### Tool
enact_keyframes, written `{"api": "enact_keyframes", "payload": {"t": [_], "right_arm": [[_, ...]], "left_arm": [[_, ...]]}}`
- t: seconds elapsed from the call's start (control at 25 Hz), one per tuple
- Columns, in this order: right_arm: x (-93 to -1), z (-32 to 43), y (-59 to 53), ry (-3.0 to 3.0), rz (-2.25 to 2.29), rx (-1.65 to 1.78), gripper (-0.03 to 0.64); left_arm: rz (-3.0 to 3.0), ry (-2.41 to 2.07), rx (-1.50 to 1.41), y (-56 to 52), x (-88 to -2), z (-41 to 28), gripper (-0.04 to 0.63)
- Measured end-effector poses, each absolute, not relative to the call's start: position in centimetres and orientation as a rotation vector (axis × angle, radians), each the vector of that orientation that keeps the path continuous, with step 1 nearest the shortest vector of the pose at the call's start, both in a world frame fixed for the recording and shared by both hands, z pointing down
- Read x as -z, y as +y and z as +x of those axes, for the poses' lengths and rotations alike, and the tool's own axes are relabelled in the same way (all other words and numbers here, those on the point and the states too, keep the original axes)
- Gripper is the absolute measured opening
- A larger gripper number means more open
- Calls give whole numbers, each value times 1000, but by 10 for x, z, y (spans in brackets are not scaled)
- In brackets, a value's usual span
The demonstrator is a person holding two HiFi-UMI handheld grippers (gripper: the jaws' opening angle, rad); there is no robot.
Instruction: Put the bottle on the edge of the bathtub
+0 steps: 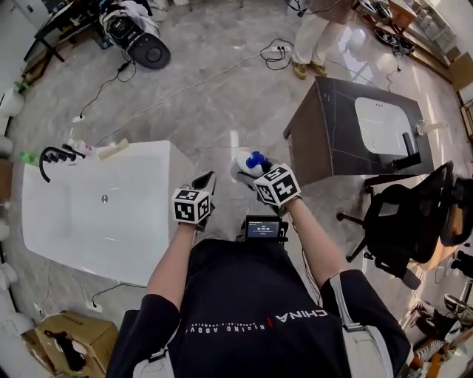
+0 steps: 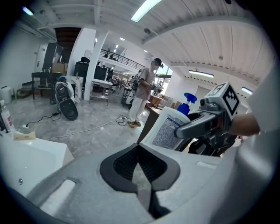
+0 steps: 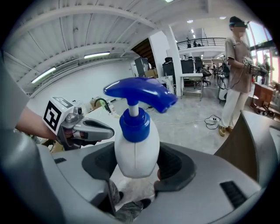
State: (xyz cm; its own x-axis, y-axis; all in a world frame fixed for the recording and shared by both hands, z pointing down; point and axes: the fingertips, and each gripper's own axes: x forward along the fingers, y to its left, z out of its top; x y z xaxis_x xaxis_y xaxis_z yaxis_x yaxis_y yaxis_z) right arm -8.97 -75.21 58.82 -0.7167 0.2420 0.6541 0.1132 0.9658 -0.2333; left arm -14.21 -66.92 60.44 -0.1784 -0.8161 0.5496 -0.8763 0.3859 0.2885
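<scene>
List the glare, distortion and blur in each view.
Head view: fisheye bows the floor, and the white bathtub nearly blows out. Left gripper view: the ceiling strip light glares, with a dark round vignette. Right gripper view: the bottle is sharp, the beams curve, and the corners are black.

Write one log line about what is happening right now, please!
right gripper: shut on bottle, held in air | left gripper: fingers together, empty | bathtub: at person's left, bottle not on its edge yet

Black shirt point(image 1: 244, 303) reads "CHINA"; print on bottle point(image 2: 167, 131) illegible
</scene>
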Motion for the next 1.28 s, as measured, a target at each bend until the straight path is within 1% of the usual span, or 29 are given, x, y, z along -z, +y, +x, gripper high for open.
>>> {"api": "enact_keyframes", "payload": {"t": [0.32, 0.52, 0.84, 1.04, 1.28], "right_arm": [[-596, -156, -744, -2319, -364, -207, 266], [-612, -196, -744, -2290, -414, -163, 267], [-610, -305, -728, -2251, -497, -76, 265], [-597, -368, -700, -2245, -585, -11, 267], [-605, -420, -656, -2175, -719, 85, 267]], "left_arm": [[1311, -2036, -78, -646, -616, -199, 9], [1264, -2036, -20, -646, -638, -233, 9], [1259, -2070, 131, -635, -628, -325, 9], [1205, -2136, 169, -608, -613, -378, 9], [1016, -2191, 262, -549, -619, -421, 9]]}}
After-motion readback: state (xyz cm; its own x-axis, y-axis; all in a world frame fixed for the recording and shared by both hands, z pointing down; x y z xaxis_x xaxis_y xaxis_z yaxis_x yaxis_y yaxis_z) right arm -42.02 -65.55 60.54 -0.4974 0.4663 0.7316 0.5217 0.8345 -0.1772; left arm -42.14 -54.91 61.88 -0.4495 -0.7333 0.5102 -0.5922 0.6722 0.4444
